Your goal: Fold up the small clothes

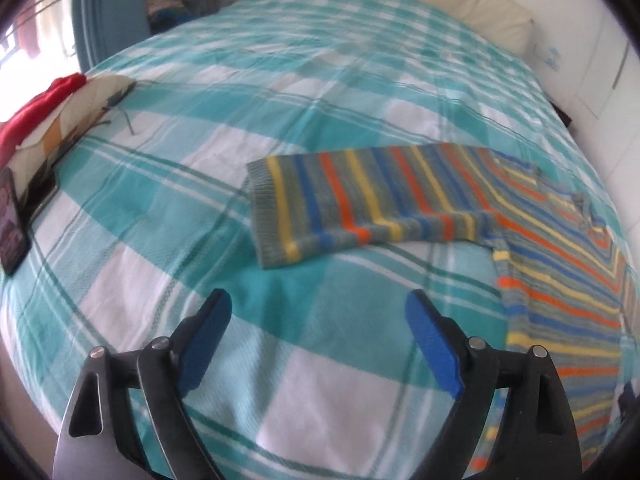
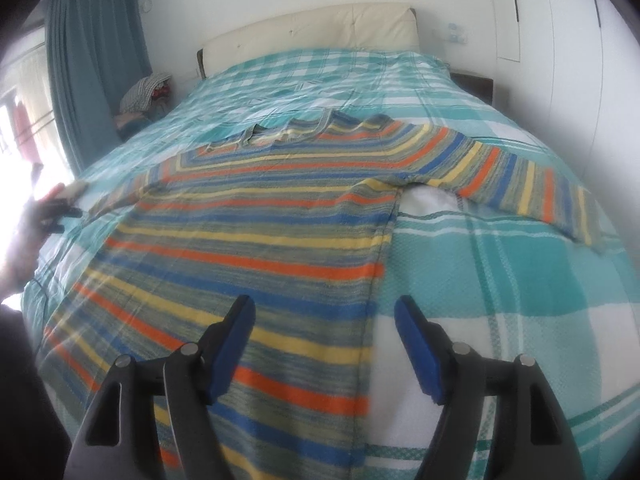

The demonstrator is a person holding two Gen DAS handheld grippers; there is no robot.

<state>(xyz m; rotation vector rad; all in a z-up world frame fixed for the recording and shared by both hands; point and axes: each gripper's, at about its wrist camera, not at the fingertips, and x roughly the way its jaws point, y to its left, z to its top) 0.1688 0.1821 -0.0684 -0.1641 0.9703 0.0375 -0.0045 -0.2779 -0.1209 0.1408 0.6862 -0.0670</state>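
On bed, sweater (image 2: 256,232) collar toward headboard (image 2: 312,32)

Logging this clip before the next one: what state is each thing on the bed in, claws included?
Striped sweater: spread flat on the bed, unfolded, both sleeves out sideways.
Left claw: open, nothing between its pads, above bare bedspread.
Right claw: open, empty, over the sweater's side edge.
Phone: lying at the bed's edge.

Daylight pours in from the window (image 1: 24,36) on the left and burns it out to white glare. The bed (image 1: 280,120) is evenly bright with soft shadows. Both views bulge fisheye-style, dark at the corners, and look slightly smeared throughout.
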